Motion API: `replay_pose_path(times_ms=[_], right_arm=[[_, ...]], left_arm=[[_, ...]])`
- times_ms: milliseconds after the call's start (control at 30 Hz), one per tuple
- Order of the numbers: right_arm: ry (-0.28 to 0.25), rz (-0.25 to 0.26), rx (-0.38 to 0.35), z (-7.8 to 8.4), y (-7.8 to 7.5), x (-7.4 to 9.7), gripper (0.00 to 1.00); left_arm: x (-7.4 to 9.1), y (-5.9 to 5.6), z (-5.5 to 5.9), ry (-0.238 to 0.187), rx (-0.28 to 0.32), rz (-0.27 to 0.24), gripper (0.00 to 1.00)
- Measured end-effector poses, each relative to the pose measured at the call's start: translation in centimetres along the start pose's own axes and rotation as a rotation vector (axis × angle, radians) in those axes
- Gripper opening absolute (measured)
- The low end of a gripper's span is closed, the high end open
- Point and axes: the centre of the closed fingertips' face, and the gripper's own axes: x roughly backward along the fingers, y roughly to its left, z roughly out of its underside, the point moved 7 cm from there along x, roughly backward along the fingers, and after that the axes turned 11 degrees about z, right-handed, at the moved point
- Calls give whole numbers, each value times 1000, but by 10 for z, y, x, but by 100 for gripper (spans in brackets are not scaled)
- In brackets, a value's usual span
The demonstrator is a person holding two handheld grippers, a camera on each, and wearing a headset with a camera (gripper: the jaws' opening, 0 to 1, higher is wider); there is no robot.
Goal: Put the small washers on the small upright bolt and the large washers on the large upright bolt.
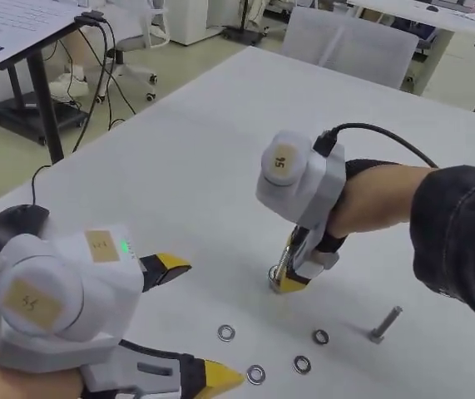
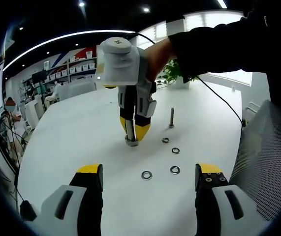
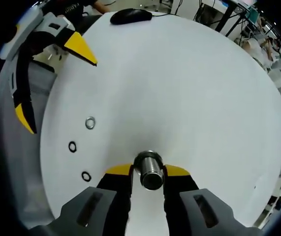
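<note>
Right gripper [image 1: 289,281] pinches the large bolt [image 3: 150,172] upright; left gripper [image 1: 204,321] gapes empty, probably next needing a washer [image 2: 146,175] at 12 o'clock.

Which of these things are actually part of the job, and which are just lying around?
Part of the job: four washers, small bolt, large bolt gripped by the right gripper, open left gripper.
Lying about: black mouse, grey chair, side desk.
</note>
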Motion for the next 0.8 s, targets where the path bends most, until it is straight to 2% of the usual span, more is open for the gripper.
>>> replay_pose_path(times_ms=[367,800], right_arm=[[2,4,-15,8,-1,5,27],[17,-1,-29,21,7,9,27]], left_arm=[[-1,-1,-1,2,-3,4,76],[-1,-1,-3,3,-13,6,76]])
